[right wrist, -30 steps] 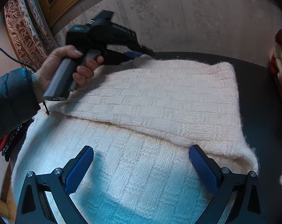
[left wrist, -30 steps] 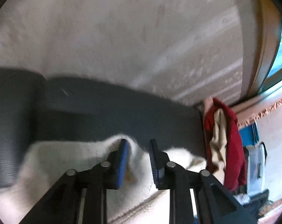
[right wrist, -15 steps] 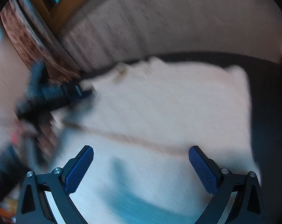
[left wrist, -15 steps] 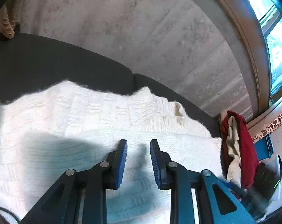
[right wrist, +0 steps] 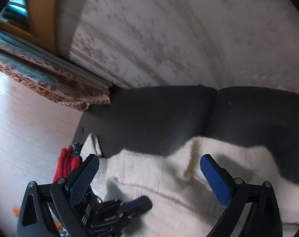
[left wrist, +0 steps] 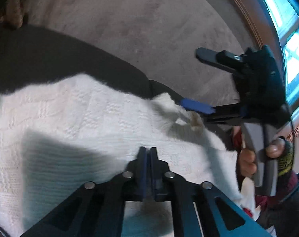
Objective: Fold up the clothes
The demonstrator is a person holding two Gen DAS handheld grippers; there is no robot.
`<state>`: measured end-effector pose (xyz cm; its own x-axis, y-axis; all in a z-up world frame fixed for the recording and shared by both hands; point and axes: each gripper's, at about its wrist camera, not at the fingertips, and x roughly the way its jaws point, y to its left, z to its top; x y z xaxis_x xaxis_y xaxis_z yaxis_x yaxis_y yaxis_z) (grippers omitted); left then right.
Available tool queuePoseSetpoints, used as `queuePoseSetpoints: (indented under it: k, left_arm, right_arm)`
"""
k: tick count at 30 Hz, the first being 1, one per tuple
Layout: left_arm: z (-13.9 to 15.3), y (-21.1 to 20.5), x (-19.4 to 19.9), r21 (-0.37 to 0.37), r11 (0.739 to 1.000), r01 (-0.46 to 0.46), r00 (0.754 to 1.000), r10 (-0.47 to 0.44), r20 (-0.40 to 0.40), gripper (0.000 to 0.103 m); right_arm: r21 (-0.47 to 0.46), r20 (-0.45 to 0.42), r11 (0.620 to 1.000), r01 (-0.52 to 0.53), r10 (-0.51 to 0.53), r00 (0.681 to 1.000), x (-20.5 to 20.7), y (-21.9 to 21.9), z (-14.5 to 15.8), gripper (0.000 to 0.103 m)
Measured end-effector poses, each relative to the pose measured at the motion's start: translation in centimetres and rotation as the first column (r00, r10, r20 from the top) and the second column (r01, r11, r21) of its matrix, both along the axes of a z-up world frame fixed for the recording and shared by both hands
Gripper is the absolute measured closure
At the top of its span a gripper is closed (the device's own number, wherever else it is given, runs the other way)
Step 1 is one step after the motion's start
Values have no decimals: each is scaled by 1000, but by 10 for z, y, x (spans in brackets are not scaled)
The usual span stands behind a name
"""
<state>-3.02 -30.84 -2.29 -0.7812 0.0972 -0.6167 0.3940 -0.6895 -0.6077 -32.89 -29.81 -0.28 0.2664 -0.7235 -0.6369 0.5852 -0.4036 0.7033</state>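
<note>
White knit sweater [left wrist: 86, 118] lies rumpled; left gripper [left wrist: 147, 152] closed, apparently empty; right gripper [right wrist: 149, 175] open.

No lettering, label, brand mark or number can be read anywhere in either wrist view. The cream-white cable-knit sweater [left wrist: 94, 118] on the dark grey sofa cushion [right wrist: 169, 118] carries only a small tan tag [left wrist: 194, 121] at its collar, too blurred to read.
</note>
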Motion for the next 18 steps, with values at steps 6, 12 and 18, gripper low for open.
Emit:
queuePoseSetpoints:
  k: [6,12,18]
  left_arm:
    - [0,1,-3,-9,1000,-3,1000,3,-8,101]
    - [-1,2,-5,-19,1000,-4,1000,4,-5,101]
    - [-1,2,-7,-30,1000,-5,1000,5,-3,101]
  right_arm:
    - [-48,87,996,-71,75,993,3,-35,-10,0]
    - [-133,125,983,125,-109,986,-21,-17,-18,0]
    - [-164,37,968,188,-184,982,-26,41,-4,0]
